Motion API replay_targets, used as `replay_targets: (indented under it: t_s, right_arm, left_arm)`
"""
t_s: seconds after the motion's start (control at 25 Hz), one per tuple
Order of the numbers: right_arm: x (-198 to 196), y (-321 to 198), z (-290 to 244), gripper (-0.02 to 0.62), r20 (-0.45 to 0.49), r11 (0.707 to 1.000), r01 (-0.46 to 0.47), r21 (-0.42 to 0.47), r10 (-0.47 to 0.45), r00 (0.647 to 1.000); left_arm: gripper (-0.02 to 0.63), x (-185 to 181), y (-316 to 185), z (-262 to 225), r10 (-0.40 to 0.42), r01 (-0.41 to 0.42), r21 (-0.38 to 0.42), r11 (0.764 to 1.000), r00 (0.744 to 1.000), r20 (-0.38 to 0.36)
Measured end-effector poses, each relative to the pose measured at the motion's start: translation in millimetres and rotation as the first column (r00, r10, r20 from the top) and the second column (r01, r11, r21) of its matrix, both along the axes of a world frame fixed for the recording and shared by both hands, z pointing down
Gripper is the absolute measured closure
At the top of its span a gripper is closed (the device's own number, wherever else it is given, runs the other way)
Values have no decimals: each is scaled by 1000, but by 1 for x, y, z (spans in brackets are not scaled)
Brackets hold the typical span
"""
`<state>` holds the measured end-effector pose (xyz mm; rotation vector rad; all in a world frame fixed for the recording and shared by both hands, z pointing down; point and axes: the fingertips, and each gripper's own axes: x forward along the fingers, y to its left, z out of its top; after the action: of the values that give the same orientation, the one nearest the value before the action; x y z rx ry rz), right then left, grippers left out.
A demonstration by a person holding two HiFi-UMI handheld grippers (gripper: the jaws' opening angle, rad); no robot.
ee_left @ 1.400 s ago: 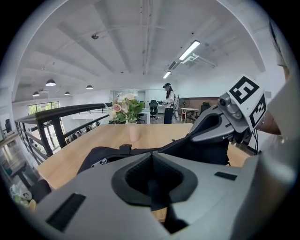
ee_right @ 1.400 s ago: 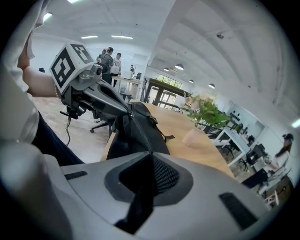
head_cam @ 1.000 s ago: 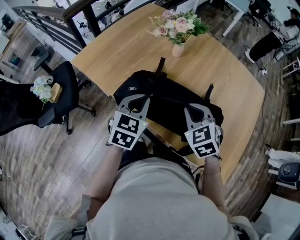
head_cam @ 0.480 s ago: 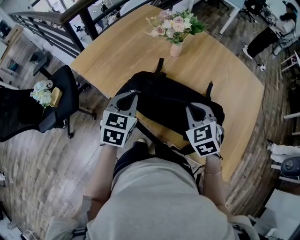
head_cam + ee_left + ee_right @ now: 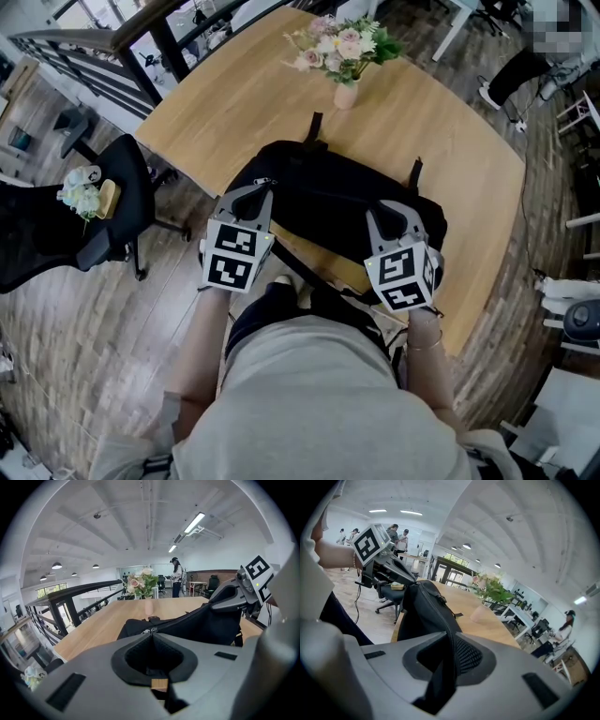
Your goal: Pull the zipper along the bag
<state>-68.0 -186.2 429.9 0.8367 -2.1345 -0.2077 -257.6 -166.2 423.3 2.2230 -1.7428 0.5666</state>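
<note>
**Item 1, left gripper** (image 5: 151, 634): jaws together, pinched on the small metal zipper pull (image 5: 151, 630) at the left end of the bag (image 5: 328, 192).

**Item 2, right gripper** (image 5: 449, 634): jaws have just been opening. A raised fold of the bag, carrying the zipper line, stands between them and touches both pads at the tips. That end of the bag is drawn up toward this gripper.

**Item 3, bag:** black, soft, lying lengthwise along the near edge of the table (image 5: 225, 103). 2 short straps point toward the far side.

**Item 4, table:** light wood. A vase of flowers (image 5: 344, 58) stands beyond the bag, well apart from it.

**Item 5, chair** (image 5: 117, 202): black, on the wooden floor left of the table.
</note>
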Motion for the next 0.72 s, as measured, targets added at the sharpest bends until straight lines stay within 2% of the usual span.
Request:
replay_targets:
  t_s: [0.28,0.44,0.6,0.72]
  right_arm:
    - [-2,3,-6,486,68,999,-15,-46,18,997]
    - [-4,6,-20,483,111,999,-6,-43,11,994]
    - [-12,13,-32,483,198,998,2,-66,12,980]
    - [-13,16,-34,483,292,994,0,-106,31,956]
  left_arm:
    - [584,5,3,-9,-6,6,18,1000,1000,-16]
    - [583,24,0,-16,35,-34,22,999,998,-46]
    - [583,45,-3,-23,85,-83,28,996,992,-90]
    - [584,59,-7,-32,117,-110,64,992,986,-120]
